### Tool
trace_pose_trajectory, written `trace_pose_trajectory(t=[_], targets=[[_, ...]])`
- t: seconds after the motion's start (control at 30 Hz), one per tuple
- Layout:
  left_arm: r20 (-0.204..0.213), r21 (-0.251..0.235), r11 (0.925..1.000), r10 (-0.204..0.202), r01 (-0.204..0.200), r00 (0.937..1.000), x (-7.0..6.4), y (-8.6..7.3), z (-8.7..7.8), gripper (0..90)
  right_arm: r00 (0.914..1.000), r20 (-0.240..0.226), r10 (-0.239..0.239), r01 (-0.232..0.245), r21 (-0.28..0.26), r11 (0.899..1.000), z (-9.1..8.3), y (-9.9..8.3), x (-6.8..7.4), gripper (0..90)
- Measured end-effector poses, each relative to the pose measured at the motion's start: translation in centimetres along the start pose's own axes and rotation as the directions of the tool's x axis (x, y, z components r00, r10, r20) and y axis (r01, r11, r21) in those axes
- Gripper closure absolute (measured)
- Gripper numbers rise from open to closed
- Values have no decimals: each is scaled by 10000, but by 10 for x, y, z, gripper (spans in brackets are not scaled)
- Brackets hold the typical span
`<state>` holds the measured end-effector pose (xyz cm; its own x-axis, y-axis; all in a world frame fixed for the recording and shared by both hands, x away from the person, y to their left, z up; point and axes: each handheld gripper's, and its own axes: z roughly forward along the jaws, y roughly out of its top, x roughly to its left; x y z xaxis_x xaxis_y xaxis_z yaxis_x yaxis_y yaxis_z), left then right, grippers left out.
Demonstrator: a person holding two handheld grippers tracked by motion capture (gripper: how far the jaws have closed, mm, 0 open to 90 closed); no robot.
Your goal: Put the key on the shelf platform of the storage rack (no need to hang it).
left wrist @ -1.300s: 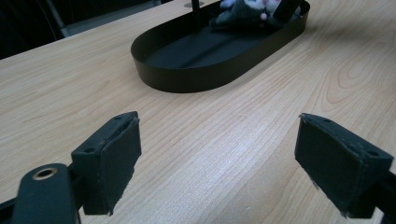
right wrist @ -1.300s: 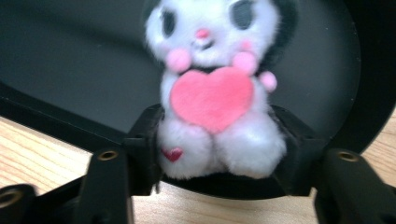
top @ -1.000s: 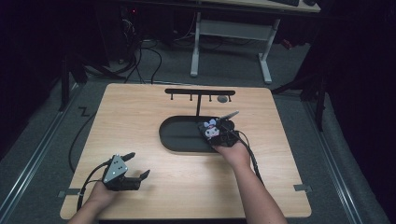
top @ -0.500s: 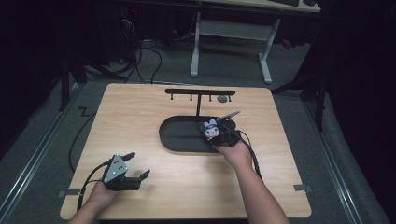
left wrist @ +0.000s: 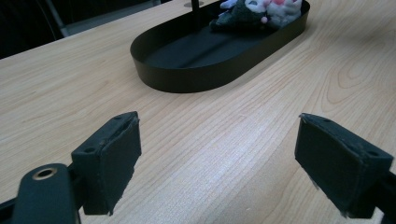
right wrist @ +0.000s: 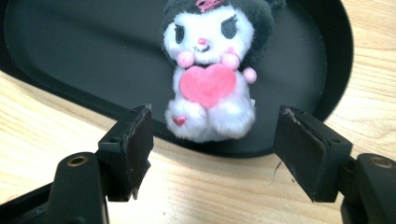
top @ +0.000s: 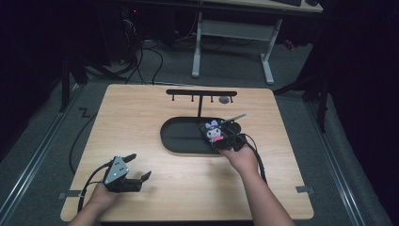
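On the right end of the black oval tray (top: 188, 136), near the middle of the wooden table (top: 141, 113), lay a small plush toy (top: 215, 133) with a white face, dark hood and pink heart. In the high view the right gripper (top: 226, 140) sat at the tray's near right rim, right by the toy, the person's right hand (top: 242, 157) behind it, and the toy was little more than a pale patch among black parts. The right gripper view gave the detail: the toy (right wrist: 210, 70) lay on its back inside the tray (right wrist: 70, 51) with its feet at the near rim, and the right gripper (right wrist: 212, 135) stood wide open, its two black pads apart on either side of the toy's feet and touching nothing. Bare wood showed between the pads.

The left gripper (top: 134, 169) rested at the near left part of the table, well apart from the tray, held by the left hand (top: 101, 195). The left gripper view showed it (left wrist: 215, 163) spread wide over bare wood, empty, with the tray (left wrist: 196, 70) farther off and the toy (left wrist: 254, 11) at its far end, half cut off by the picture's top edge.

The high view alone took in the black rack (top: 201, 94) with small hooks standing at the tray's far side, and the dark floor and desk legs beyond the table.
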<state>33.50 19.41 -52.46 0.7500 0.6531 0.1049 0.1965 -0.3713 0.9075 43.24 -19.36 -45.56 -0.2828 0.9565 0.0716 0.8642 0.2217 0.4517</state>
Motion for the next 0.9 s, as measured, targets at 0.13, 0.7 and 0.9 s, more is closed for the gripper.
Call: trace_pose_trajectory(t=[0.13,0.7,0.9], targets=[[-18,6,10000,-2,2,10000,0,0,0,154,9999,-165,32,-36,-225,9997,-7,-9,-1,284],[-29,30,10000,19,-19,10000,0,0,1,154,9948,-48,-1016,976,-2370,9666,-16,-74,6,227],[-38,59,10000,47,-47,10000,-1,0,1,154,9937,-212,-1098,996,-2792,9550,-14,-100,9,199]])
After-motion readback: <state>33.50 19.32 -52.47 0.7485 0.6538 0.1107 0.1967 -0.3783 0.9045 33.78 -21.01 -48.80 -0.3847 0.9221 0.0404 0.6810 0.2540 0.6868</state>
